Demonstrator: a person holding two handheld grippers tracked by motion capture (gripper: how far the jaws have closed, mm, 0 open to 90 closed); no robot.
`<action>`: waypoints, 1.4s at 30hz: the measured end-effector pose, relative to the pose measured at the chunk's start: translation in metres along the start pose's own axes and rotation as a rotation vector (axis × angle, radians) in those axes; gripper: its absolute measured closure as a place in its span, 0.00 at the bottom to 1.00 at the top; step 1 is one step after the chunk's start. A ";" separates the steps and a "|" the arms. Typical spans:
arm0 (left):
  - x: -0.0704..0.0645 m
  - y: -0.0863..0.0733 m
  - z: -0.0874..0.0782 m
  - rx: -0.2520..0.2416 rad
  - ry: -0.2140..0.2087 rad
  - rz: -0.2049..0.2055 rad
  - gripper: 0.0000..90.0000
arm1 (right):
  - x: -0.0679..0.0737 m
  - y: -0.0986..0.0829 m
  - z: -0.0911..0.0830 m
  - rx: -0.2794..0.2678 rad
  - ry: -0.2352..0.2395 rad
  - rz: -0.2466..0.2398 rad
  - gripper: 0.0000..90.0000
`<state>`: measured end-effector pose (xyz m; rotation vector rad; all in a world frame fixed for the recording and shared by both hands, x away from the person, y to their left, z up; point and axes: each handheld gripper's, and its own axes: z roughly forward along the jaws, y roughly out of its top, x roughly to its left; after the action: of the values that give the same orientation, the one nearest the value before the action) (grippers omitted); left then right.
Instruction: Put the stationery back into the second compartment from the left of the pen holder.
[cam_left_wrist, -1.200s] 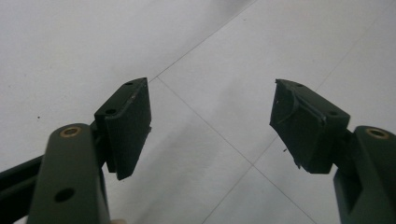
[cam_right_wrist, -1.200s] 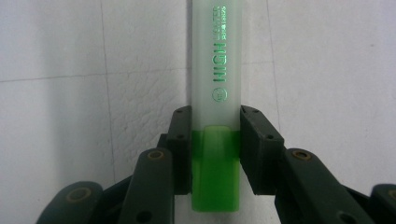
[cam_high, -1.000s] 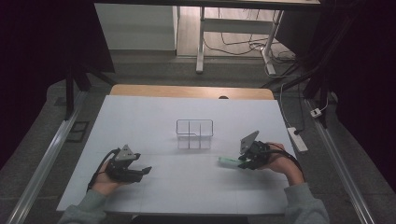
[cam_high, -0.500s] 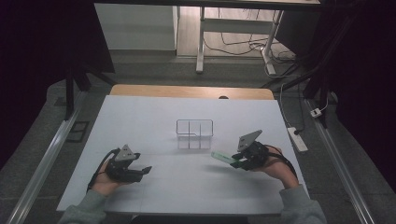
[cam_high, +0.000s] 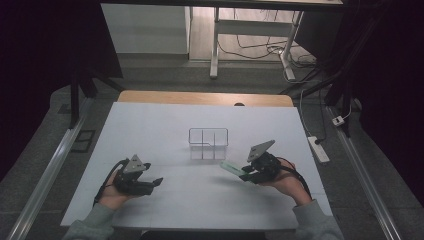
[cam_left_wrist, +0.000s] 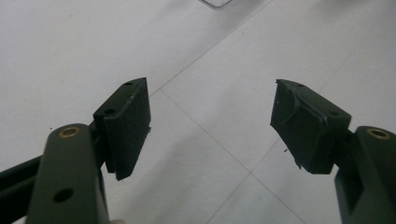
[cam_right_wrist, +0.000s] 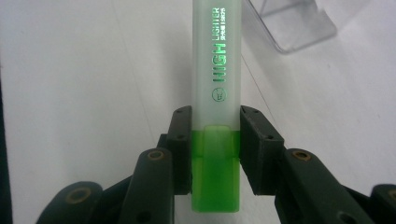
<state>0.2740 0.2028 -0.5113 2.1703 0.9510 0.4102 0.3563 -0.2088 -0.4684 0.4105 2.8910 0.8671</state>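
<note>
At about eight o'clock on the white table (cam_high: 165, 125), the left claw (cam_high: 156, 182) rests low with its jaws spread wide and nothing between them; the left gripper view looks through the gap to bare tabletop. Near the table's centre stands a clear divided organizer (cam_high: 208, 142), empty as far as can be told.

At about four o'clock, the right claw (cam_high: 243, 175) pinches a green highlighter (cam_high: 230, 167) just above the table, its free end pointing toward ten o'clock, at the organizer's near right corner. In the right gripper view the pads clamp the highlighter (cam_right_wrist: 216, 93) where the frosted barrel meets the solid green cap.

It is probably light, rigid plastic, not fragile, but smooth and flat-sided, so it could pivot or slip. Held near one end, the long barrel may swing; a hold nearer the middle, across the flat faces, would likely steady it.
</note>
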 end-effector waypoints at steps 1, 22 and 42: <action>-0.001 0.001 0.000 -0.001 0.000 0.001 0.31 | 0.002 0.002 0.001 -0.004 0.002 -0.005 0.74; -0.024 0.019 0.004 -0.003 -0.020 0.112 0.30 | 0.025 0.030 0.032 0.002 0.064 -0.020 0.74; -0.061 0.057 0.025 0.064 -0.055 0.293 0.32 | 0.039 0.050 0.054 0.050 0.119 -0.104 0.74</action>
<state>0.2751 0.1186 -0.4874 2.3755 0.6235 0.4606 0.3395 -0.1288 -0.4865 0.2164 3.0166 0.8312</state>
